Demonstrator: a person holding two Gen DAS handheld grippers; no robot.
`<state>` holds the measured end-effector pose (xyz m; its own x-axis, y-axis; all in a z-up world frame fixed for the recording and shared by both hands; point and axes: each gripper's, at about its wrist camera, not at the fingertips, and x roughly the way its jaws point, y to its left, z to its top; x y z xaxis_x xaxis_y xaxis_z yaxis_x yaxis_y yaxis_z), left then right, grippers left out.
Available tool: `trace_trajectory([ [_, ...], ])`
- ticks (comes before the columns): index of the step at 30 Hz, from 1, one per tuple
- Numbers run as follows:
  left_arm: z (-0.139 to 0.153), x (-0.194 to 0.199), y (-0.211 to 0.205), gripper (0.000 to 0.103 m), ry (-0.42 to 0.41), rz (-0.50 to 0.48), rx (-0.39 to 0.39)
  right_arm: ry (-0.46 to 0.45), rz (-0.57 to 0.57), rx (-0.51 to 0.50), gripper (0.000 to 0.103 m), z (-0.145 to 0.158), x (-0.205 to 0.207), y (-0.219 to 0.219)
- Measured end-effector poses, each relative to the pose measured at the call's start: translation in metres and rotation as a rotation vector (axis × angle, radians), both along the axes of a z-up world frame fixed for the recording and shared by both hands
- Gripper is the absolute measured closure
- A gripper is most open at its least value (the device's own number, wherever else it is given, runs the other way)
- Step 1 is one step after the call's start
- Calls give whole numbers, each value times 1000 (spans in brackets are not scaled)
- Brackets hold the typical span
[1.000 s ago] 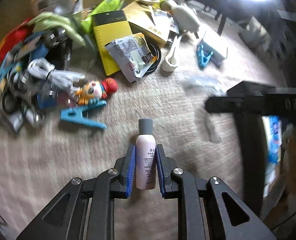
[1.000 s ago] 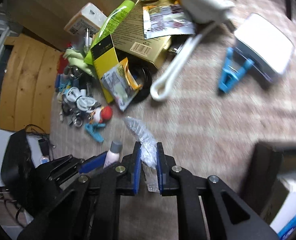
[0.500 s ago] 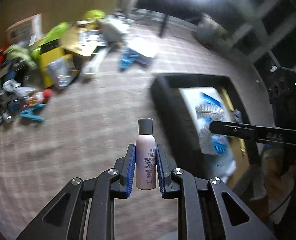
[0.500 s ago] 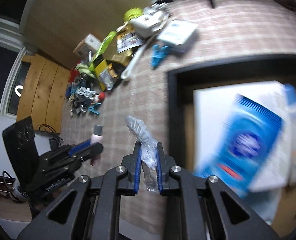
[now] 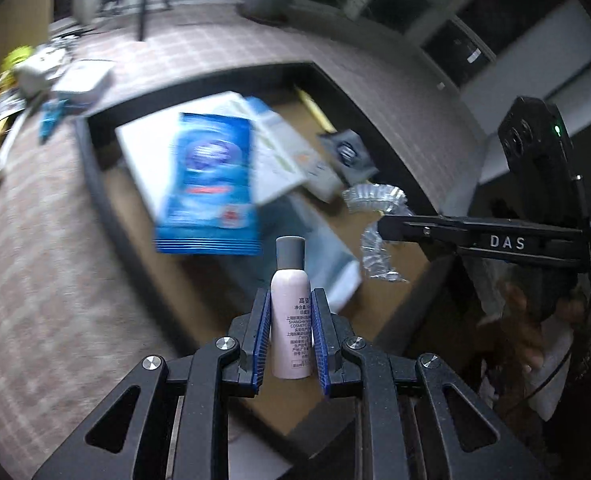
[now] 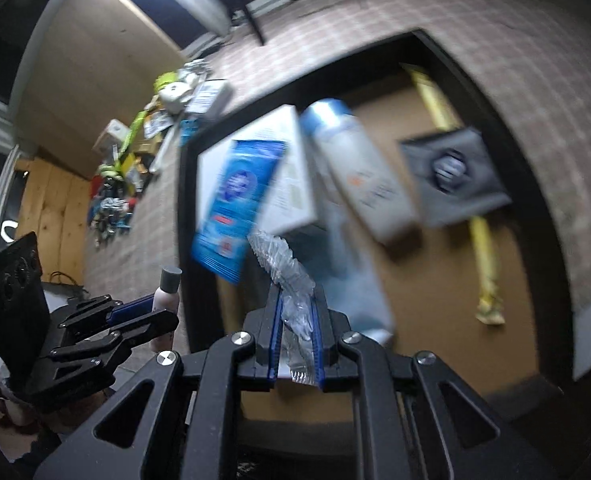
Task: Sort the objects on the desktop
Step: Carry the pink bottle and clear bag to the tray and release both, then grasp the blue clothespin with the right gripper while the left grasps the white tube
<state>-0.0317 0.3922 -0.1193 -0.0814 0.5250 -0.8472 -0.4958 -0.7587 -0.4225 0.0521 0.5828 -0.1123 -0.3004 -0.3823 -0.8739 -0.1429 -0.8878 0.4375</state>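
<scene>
left wrist view: the left gripper (image 5: 290,342) is clamped on a small pale bottle (image 5: 290,322) with a grey cap, gripped across its lower body, cap pointing away. the bottle hangs above the near edge of the black-rimmed box (image 5: 95,184), not yet inside it. in the box lie a blue packet (image 5: 209,184) and a white carton (image 5: 275,156). judgement: the bottle is rigid, light, and smooth-walled, so a mid-body hold across the label is sound; a grip nearer the cap would risk a swing.

right wrist view: the right gripper (image 6: 297,334) is closed on a crumpled clear plastic wrapper (image 6: 285,276), pinched at its lower end, the rest standing free above the pads. it hangs over the near side of the box (image 6: 185,240), near the blue packet (image 6: 237,200) and a white tube (image 6: 359,180). the left gripper (image 6: 135,322) shows outside the box's left wall. judgement: the wrapper is very light, limp and slippery; it may cling to the pads on release. motion blur limits detail.
</scene>
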Motion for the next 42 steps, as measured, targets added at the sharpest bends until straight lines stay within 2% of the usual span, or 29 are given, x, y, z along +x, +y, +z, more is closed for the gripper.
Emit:
trace_trajectory([
  [6,-5,15,39,84,-3,-79,-16,-14,-45,18,90,-6,19,27],
  [13,-5,25,55,85,17,-120,-33,-12,-55,45,88,-7,27,38],
  [14,-4,26,55,78,24,-120,-41,-7,-55,50,88,-5,28,38],
  [15,-3,25,54,64,25,-114,-50,0,-56,56,85,-3,28,37],
  [17,0,23,48,57,34,-92,-44,-2,-62,77,66,0,29,36],
  [18,1,21,44,57,36,-80,-43,5,-66,84,52,2,29,35],
  [19,3,18,40,57,37,-65,-41,19,-69,91,49,4,29,34],
  [31,13,-15,-41,59,39,119,-40,72,2,133,49,21,3,-18],
  [37,12,-33,-101,59,38,244,-64,110,72,152,49,32,-24,-61],
  [42,8,-47,-169,59,36,375,-93,132,126,150,48,38,-52,-101],
])
